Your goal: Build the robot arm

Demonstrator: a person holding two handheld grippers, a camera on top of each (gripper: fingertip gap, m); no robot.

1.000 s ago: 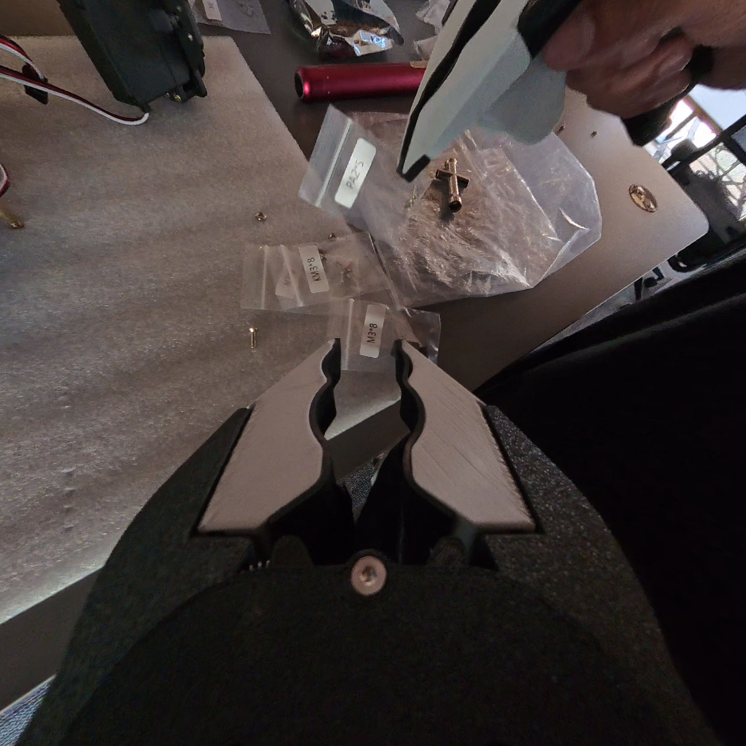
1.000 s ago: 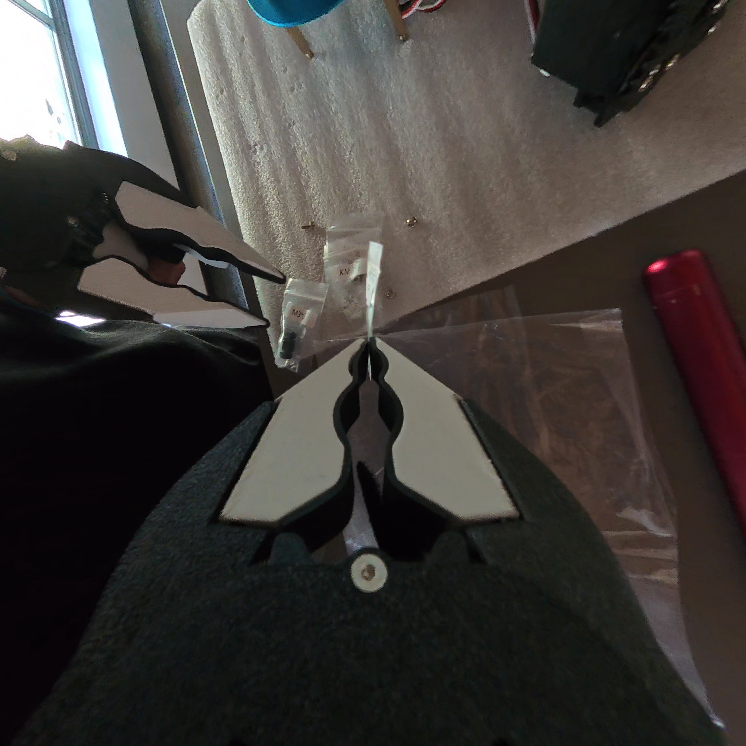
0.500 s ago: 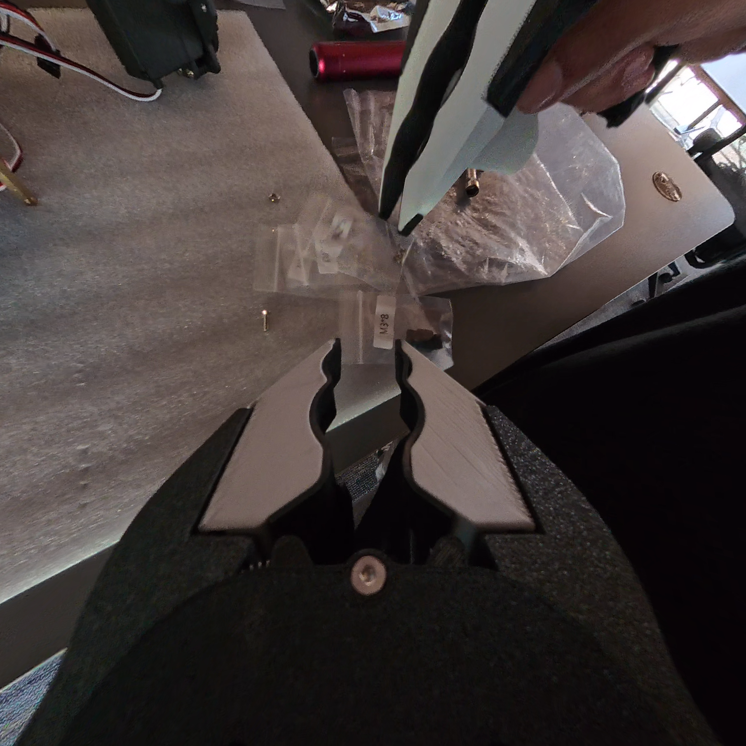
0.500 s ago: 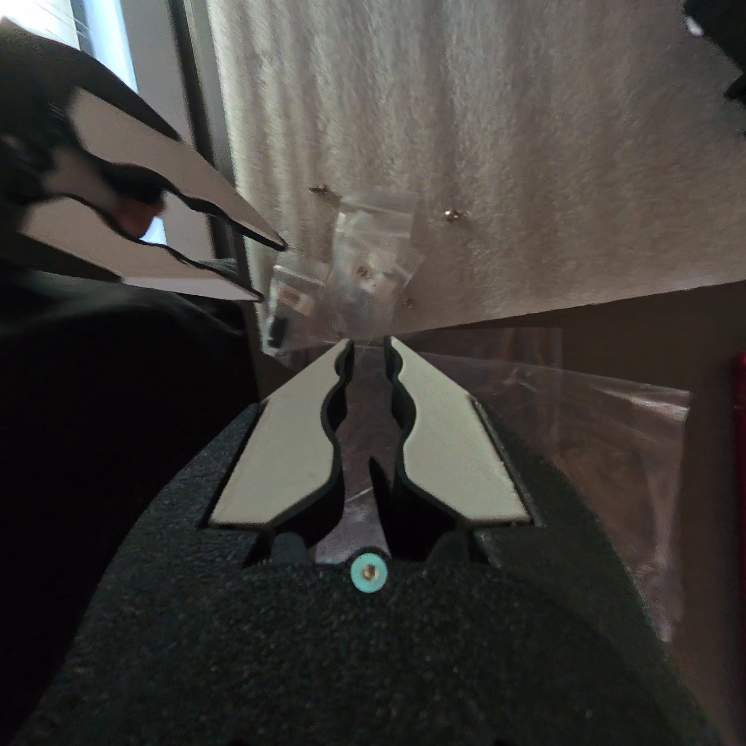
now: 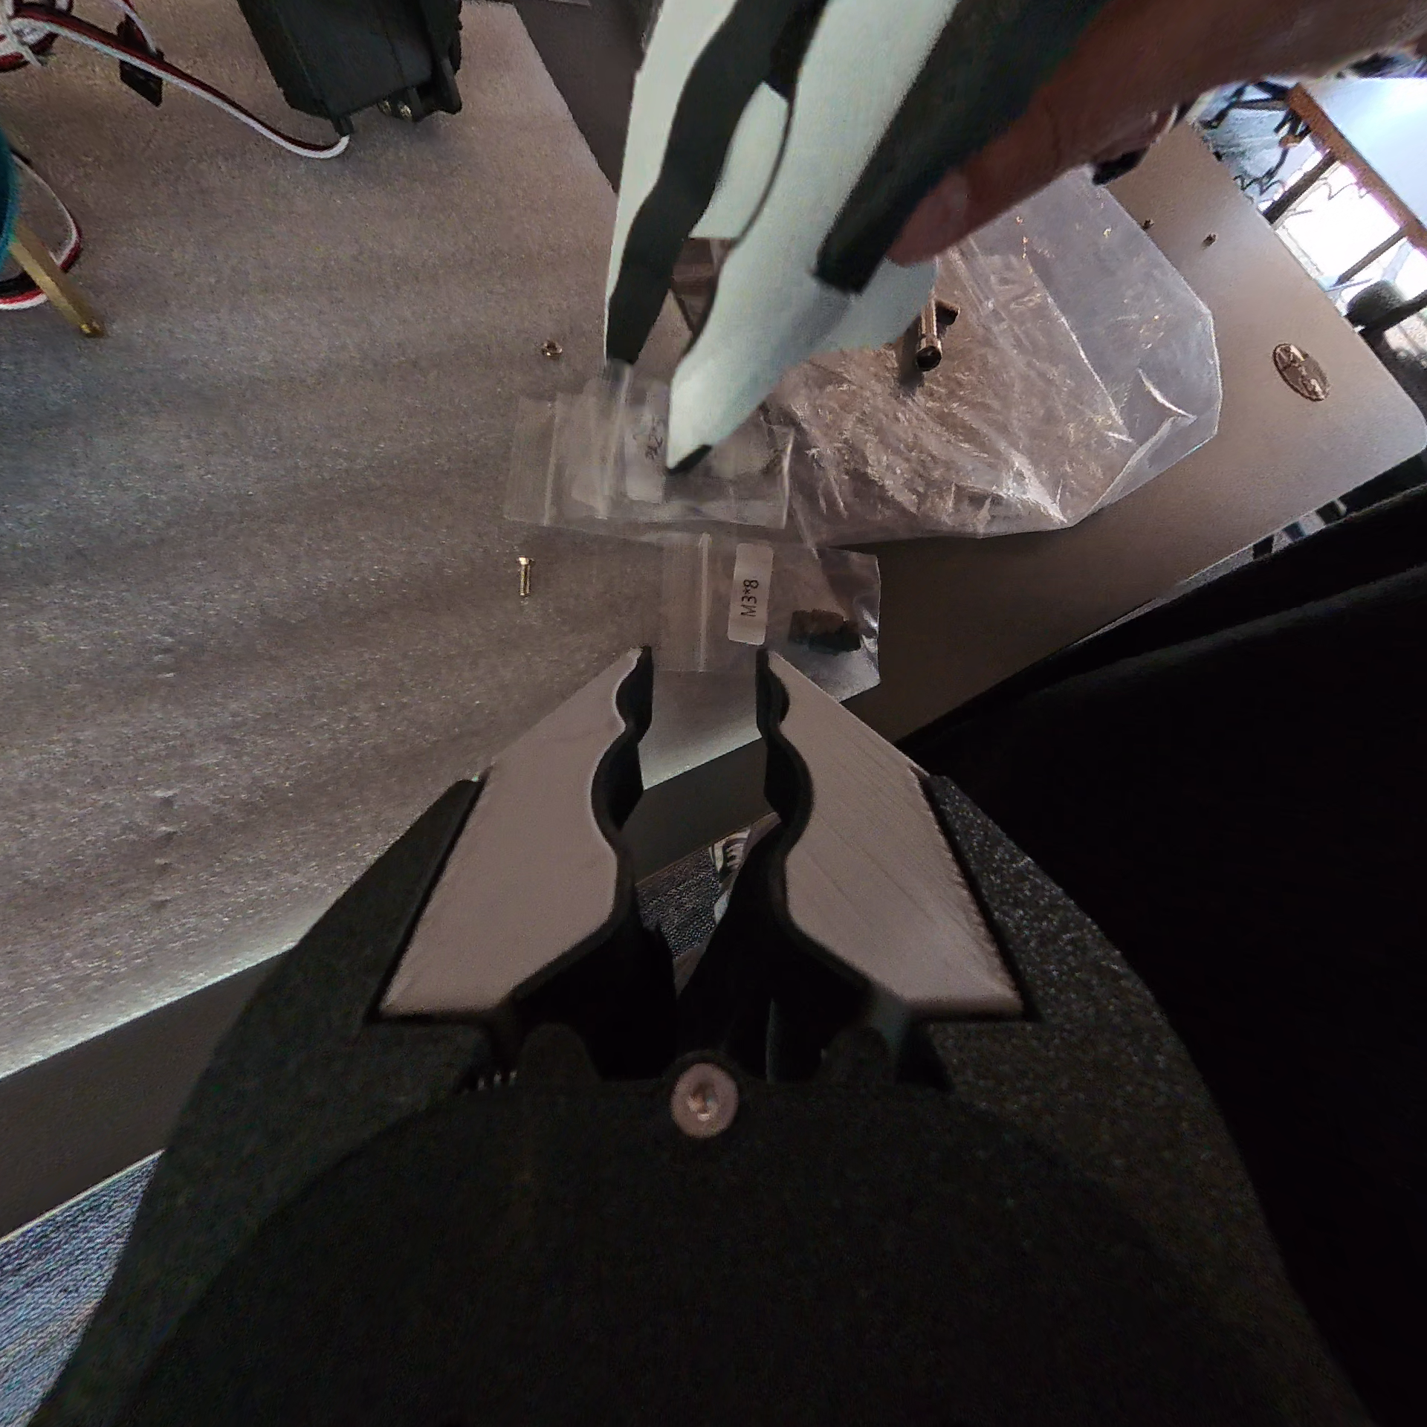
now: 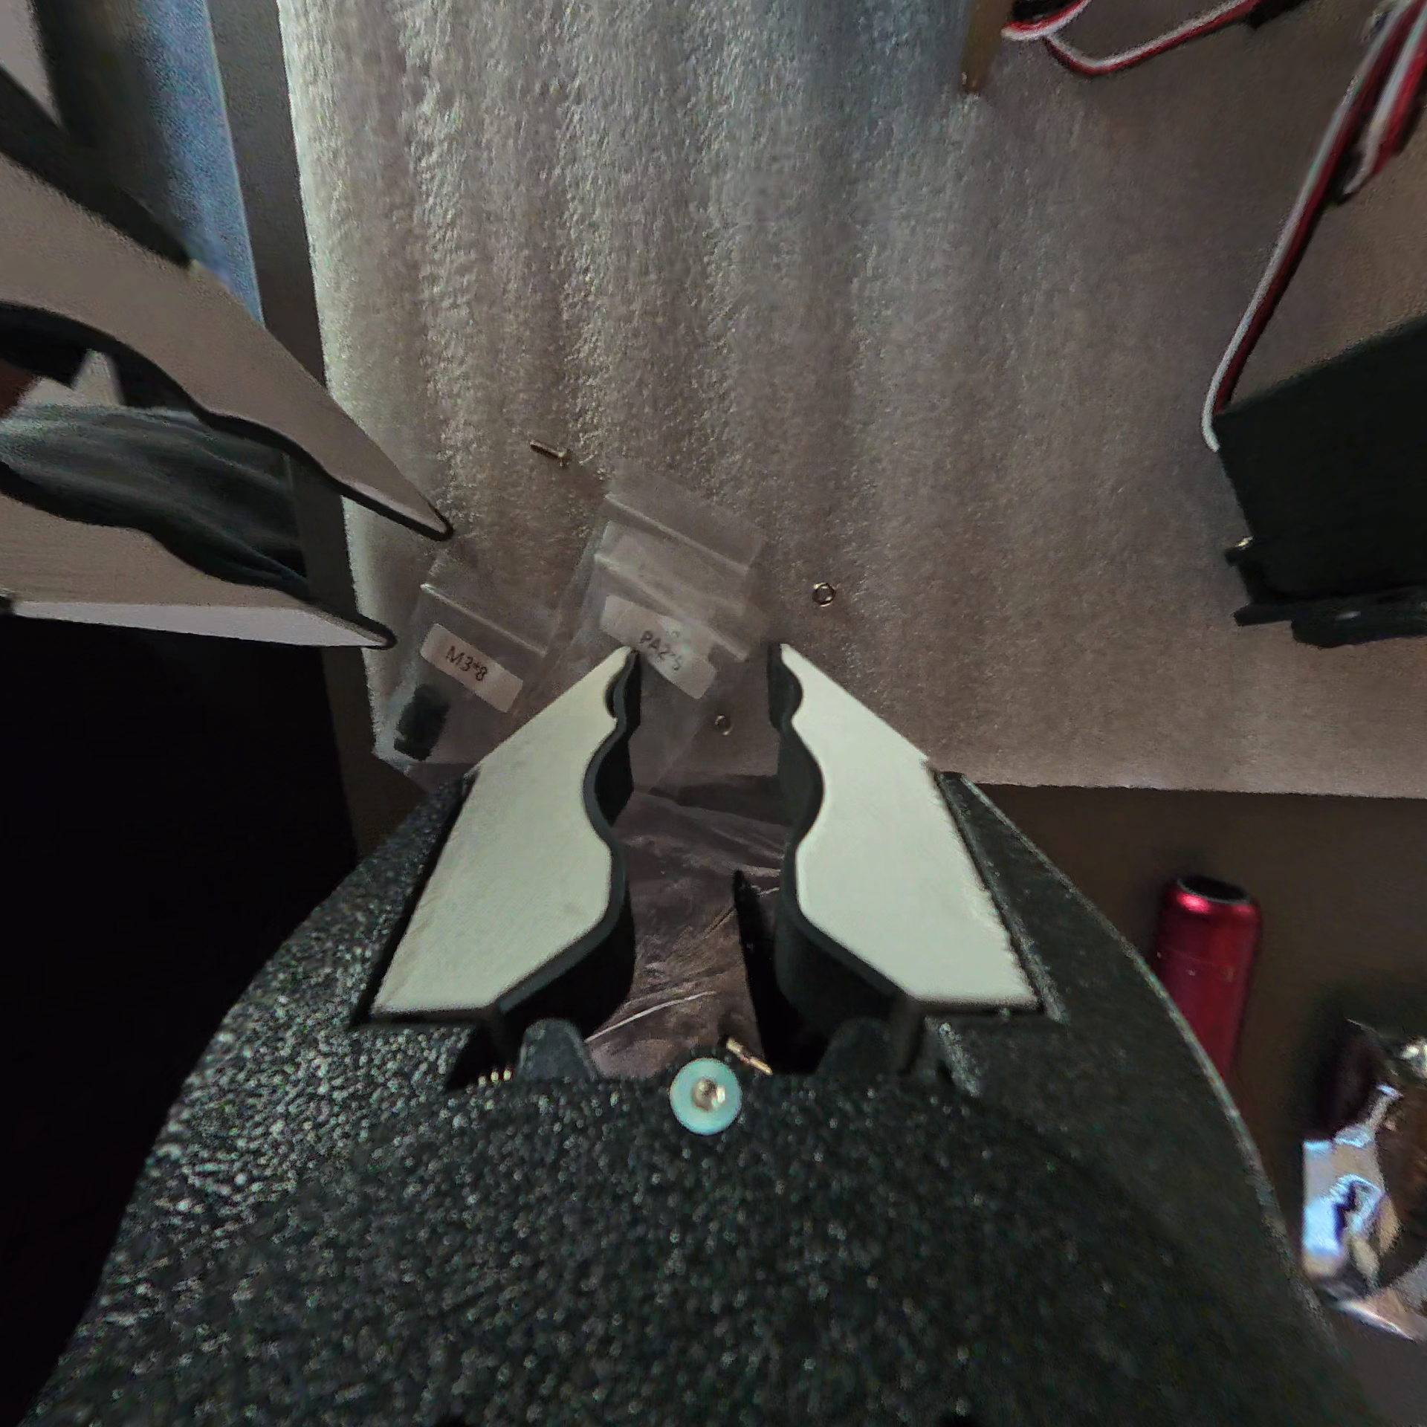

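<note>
My left gripper is open and empty, its tips just short of a small clear zip bag with a white label and dark screws, lying at the foam mat's edge. My right gripper is open, with its tips down over a stack of small labelled zip bags on the foam mat. In the left wrist view the right gripper comes in from above onto that stack. In the right wrist view the left gripper sits at the left beside the screw bag.
A large crumpled clear bag with a brass fitting lies on the dark table. A loose screw and nut lie on the foam. A black servo with wires, a red cylinder and a foil bag lie nearby. About 8 centimetres separates my left fingertips from my right. The left gripper is farther from the black servo, some 20 centimetres, than the right, some 11 centimetres.
My right gripper was shut on a small labelled bag held up in the air. It has moved over the foam, opened and let the bag down onto the stack. My left gripper has hardly moved.
</note>
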